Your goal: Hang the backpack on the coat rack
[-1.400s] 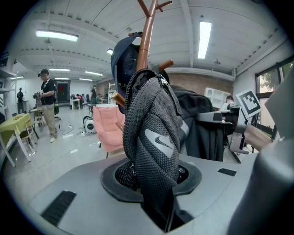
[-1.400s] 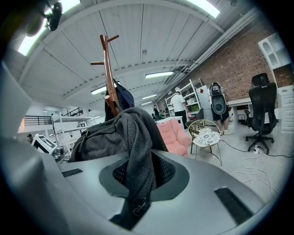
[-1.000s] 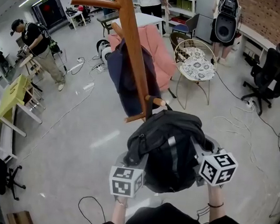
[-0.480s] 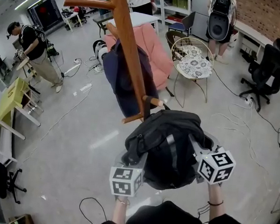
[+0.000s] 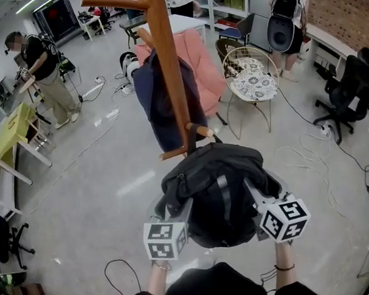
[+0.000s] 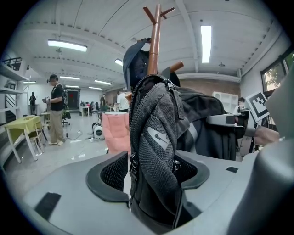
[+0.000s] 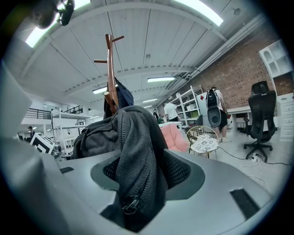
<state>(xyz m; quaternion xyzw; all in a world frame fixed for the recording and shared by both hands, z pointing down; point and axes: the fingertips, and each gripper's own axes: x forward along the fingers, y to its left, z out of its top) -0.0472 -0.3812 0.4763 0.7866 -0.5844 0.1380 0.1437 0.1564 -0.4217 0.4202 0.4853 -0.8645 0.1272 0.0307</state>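
A black backpack (image 5: 215, 193) hangs by its top loop from a low peg (image 5: 201, 131) of the wooden coat rack (image 5: 165, 55). My left gripper (image 5: 176, 209) is at the backpack's lower left side. Its jaws are opening, with a fold of grey mesh fabric (image 6: 156, 137) loose between them in the left gripper view (image 6: 154, 172). My right gripper (image 5: 258, 197) is at the bag's right side. Its jaws are opening too, and a dark mesh fold with a zipper pull (image 7: 131, 204) lies slack between them (image 7: 144, 176).
A navy jacket (image 5: 159, 104) hangs higher on the rack. Behind it stand a pink armchair (image 5: 203, 69) and a wire chair (image 5: 253, 78). Cables (image 5: 332, 160) trail over the floor at right. A person (image 5: 44, 71) works by yellow furniture (image 5: 15, 131) at left.
The backpack and both grippers stay almost where they were beside the rack. The bag's left side has sagged slightly. The person at the left has shifted.
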